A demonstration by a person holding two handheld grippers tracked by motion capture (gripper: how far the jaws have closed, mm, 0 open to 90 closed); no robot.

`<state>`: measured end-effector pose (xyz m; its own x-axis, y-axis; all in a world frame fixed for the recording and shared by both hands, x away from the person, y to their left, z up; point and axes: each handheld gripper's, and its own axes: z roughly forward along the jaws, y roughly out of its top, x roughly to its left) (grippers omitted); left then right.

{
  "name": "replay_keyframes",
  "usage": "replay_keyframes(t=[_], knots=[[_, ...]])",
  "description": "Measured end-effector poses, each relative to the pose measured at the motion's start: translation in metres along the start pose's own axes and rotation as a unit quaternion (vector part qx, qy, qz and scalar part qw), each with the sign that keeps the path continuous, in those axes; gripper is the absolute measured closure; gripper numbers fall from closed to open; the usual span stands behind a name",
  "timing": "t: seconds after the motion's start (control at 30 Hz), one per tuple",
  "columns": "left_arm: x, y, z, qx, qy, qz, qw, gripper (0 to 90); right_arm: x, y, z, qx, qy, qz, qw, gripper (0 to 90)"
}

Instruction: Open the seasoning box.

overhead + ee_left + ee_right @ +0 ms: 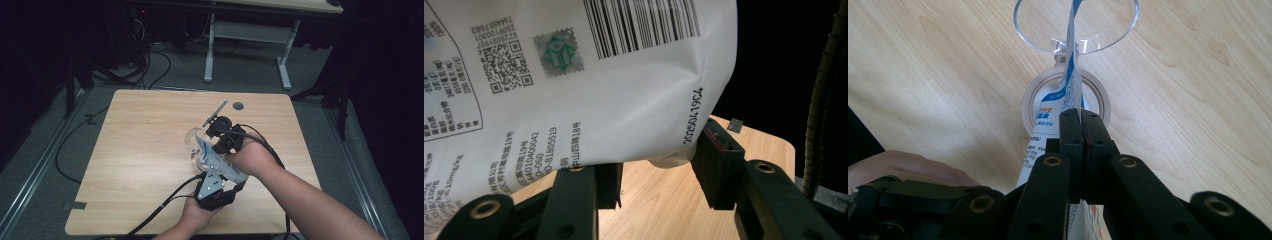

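Observation:
A white pouch with blue print is held slanted above the wooden table, between both grippers. My right gripper is shut on the pouch's thin upper edge; its jaws stand pressed together. That edge points down at a clear plastic cup, which stands on the table just left of the pouch. My left gripper comes from below, and the pouch's bulging bottom sits between its pads, both of which touch it. Barcode and printed text face that camera.
A dark round hole lies in the tabletop near its far edge. Beyond the table stands a white-legged desk, with cables on the grey floor. Bare wood spreads to the left of the cup.

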<state>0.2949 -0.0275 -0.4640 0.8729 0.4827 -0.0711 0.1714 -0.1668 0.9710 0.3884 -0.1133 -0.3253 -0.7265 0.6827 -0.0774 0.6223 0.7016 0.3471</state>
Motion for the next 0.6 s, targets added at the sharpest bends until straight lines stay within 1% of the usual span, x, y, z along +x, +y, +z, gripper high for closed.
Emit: replay_keyframes(t=[0.47, 0.6], knots=[[-0.0006, -0.0063, -0.0001, 0.004, -0.002, 0.007, 1.0000, 58.2, 0.0007, -0.0038, -0.0010, 0.000, 0.001, 0.001, 1.0000, 89.8], [-0.0010, -0.0093, -0.0003, 0.007, -0.003, 0.009, 0.9999, 58.2, 0.0008, -0.0053, -0.0017, 0.001, 0.003, 0.007, 1.0000, 89.8]])
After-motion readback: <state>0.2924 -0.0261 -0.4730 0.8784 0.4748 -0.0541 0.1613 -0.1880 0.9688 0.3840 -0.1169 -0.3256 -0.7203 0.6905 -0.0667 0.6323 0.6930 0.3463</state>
